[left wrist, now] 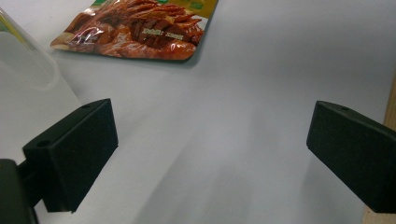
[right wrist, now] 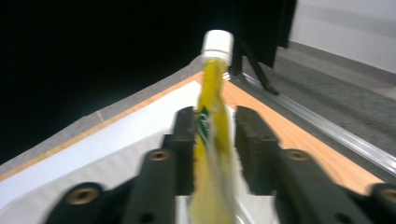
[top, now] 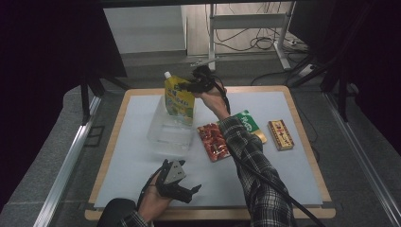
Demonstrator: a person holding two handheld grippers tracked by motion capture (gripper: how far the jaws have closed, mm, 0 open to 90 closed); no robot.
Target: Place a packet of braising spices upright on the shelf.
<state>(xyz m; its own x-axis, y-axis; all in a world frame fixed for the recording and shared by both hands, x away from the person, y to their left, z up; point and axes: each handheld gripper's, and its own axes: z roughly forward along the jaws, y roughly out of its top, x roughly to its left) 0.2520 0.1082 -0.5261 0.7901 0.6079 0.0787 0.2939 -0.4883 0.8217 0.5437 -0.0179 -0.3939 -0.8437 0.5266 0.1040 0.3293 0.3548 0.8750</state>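
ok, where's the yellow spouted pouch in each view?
High view: yellow pouch upper centre, standing in the clear container.
Left gripper view: not in it.
Right gripper view: centre, edge-on between the fingers, white cap up.
Shared landmark: the white mat.

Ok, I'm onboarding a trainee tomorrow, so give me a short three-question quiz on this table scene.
1. True or false: the left gripper has open jaws with nothing between them.
2. What stands between the right gripper jaws? A: a red snack packet. B: a yellow spouted pouch. C: a brown box.
3. What sits under that pouch on the table?

Key: 1 true. 2 B. 3 the clear plastic container.
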